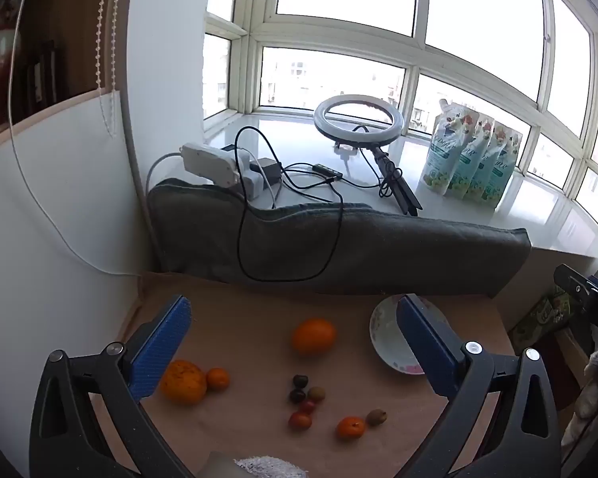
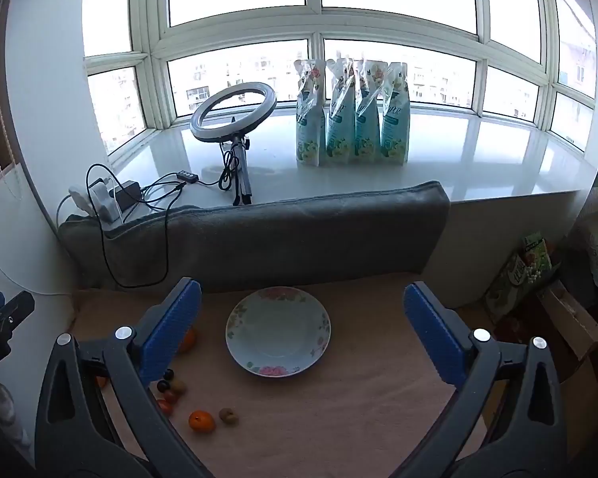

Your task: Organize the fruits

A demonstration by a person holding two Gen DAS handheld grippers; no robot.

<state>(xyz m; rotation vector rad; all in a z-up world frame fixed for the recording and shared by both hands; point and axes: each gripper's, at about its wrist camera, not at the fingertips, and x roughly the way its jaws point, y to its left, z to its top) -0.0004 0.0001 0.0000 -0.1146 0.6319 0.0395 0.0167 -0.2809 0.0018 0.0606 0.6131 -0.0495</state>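
Note:
A white floral plate (image 2: 278,330) lies empty on the tan cloth; it also shows in the left wrist view (image 1: 382,334). Left of it lie an orange (image 1: 313,335), a bigger orange (image 1: 182,382) touching a small tangerine (image 1: 218,378), another tangerine (image 1: 351,427), a brown longan (image 1: 376,416) and several dark and red small fruits (image 1: 301,398). My left gripper (image 1: 295,342) is open and empty above the fruits. My right gripper (image 2: 303,338) is open and empty above the plate. The tangerine (image 2: 201,420) and longan (image 2: 228,415) show lower left in the right wrist view.
A grey rolled cushion (image 2: 259,235) lines the back of the cloth. On the white sill behind stand a ring light (image 2: 233,115), a power strip with cables (image 1: 219,165) and several refill pouches (image 2: 351,115). Boxes (image 2: 538,279) stand at the right.

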